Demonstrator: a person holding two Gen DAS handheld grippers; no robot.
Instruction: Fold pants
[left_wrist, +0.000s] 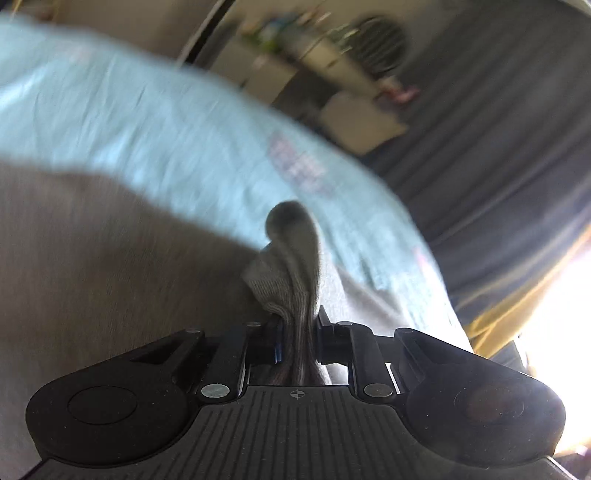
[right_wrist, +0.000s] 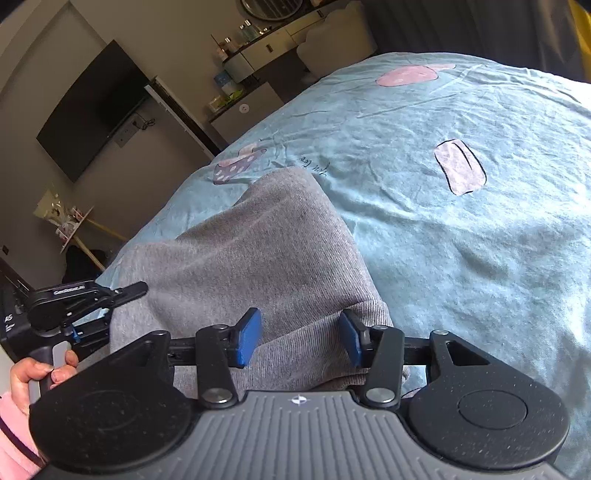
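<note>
Grey knit pants (right_wrist: 258, 254) lie on a light blue bedsheet (right_wrist: 461, 258). In the left wrist view, which is blurred by motion, my left gripper (left_wrist: 298, 326) is shut on a bunched fold of the pants' ribbed hem (left_wrist: 291, 266), which stands up between the jaws. The right wrist view shows that gripper (right_wrist: 138, 288) at the left edge of the pants, held by a hand (right_wrist: 26, 373). My right gripper (right_wrist: 299, 338) sits low over the ribbed band (right_wrist: 303, 354) with its blue pads (right_wrist: 248, 336) apart; the cloth lies between them and is not pinched.
The sheet has pink printed patches (right_wrist: 460, 166). Beyond the bed's far edge are a wall-mounted dark screen (right_wrist: 92, 107), a dresser with bottles (right_wrist: 258, 55), and dark curtains (left_wrist: 498, 129). Bright light comes in at the right of the left wrist view.
</note>
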